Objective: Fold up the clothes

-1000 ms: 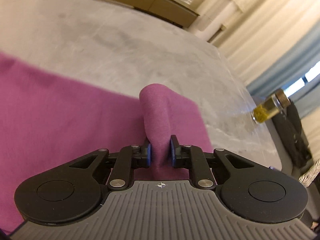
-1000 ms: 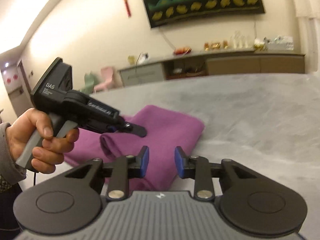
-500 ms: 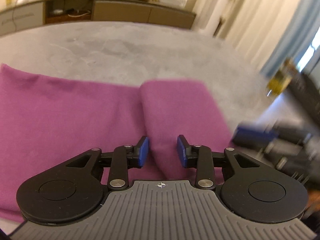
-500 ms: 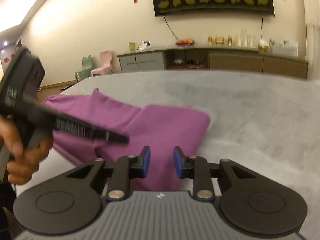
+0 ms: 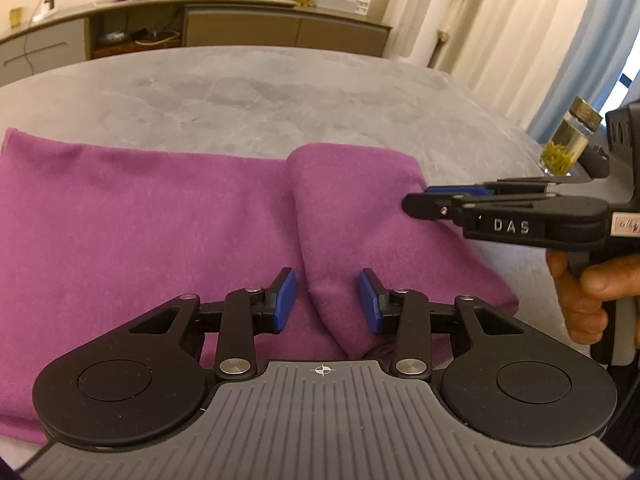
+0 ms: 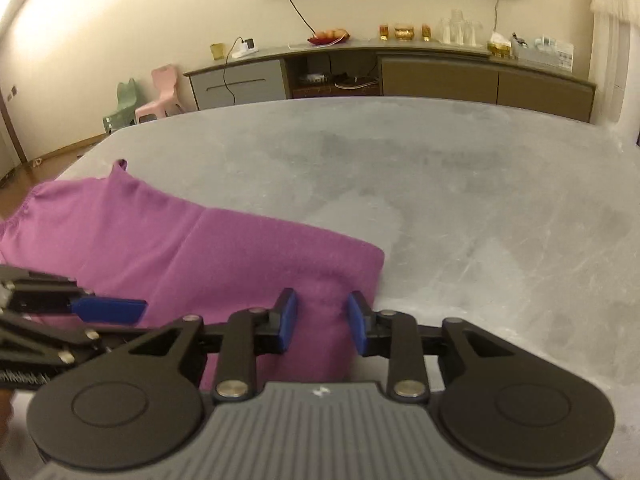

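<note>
Over the purple garment (image 5: 160, 220), the left hand-held gripper (image 5: 327, 300) has released the fold.

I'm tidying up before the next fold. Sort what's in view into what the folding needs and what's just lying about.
For the job:
- purple garment, partly folded on the grey table
- left tool, open over the folded flap
- right tool, open at the garment's corner

Just lying about:
- glass jar with a yellow-green filling, at the table's edge
- sideboard with cups and bowls
- small plastic chairs
</note>
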### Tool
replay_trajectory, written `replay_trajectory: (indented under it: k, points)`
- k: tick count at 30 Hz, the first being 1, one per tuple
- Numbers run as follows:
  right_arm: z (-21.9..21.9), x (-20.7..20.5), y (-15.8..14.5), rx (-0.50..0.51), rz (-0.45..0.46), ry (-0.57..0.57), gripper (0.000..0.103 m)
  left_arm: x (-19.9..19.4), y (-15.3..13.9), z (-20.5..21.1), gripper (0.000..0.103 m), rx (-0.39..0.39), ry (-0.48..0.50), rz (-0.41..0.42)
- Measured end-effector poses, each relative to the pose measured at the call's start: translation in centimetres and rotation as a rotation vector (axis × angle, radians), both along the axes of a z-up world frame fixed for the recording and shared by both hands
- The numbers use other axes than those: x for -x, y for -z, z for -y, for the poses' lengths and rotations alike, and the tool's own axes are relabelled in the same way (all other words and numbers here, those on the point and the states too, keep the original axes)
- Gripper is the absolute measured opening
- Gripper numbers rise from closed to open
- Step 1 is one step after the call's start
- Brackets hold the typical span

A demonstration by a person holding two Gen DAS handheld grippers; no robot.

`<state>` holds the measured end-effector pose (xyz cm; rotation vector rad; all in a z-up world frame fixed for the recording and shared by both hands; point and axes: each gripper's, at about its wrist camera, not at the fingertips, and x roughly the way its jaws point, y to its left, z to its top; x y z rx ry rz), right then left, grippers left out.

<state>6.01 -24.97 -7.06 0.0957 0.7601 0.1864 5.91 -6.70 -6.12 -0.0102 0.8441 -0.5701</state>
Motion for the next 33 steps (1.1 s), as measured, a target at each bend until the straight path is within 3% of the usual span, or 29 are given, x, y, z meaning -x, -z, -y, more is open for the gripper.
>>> replay_trajectory:
  k: [3, 5, 9, 11, 14, 25, 28, 30, 31, 33]
  points:
    - [-0.6, 2.5, -1.5, 0.0, 0.097, -0.015, 0.027, 0.2, -0.1, 0.2, 0.033, -0.015, -0.006, 0.002]
    - [-1.1, 3.9, -1.6, -0.046, 0.101, -0.058, 0.027, 0.3, -0.1, 0.3, 0.033, -0.016, -0.01, 0.005]
    - [-3.2, 5.4, 0.3, 0.07, 0.064, -0.115, 0.027, 0.5, -0.1, 0.2, 0.033, -0.012, -0.015, 0.003]
    - [-3.6, 6.2, -0.1, 0.093, 0.102, -0.111, 0.028, 0.4, -0.2, 0.2, 0.033, -0.014, -0.017, 0.002]
    - [-3.9, 8.4, -0.8, 0.048, 0.13, -0.133, 0.028, 0.4, -0.2, 0.3, 0.033, -0.017, -0.017, 0.003]
    - [-6.0, 8.9, 0.1, 0.174, 0.102, -0.125, 0.026, 0.1, 0.0, -0.6, 0.033, 0.03, -0.042, -0.01]
    - [-6.0, 10.4, -1.6, 0.159, 0.235, -0.117, 0.024, 0.6, -0.8, -2.5, 0.033, 0.072, -0.088, -0.015]
    - [-6.2, 9.7, -1.2, 0.155, 0.179, -0.125, 0.026, 1.0, -1.4, -4.3, 0.033, 0.076, -0.11, 0.003]
    - [-6.4, 8.7, 0.0, 0.15, 0.08, -0.139, 0.025, 1.1, -1.9, -5.4, 0.033, 0.073, -0.126, 0.015]
    - [-7.1, 8.8, -0.2, 0.188, 0.097, -0.136, 0.025, 1.4, -2.8, -7.7, 0.034, 0.069, -0.159, 0.039]
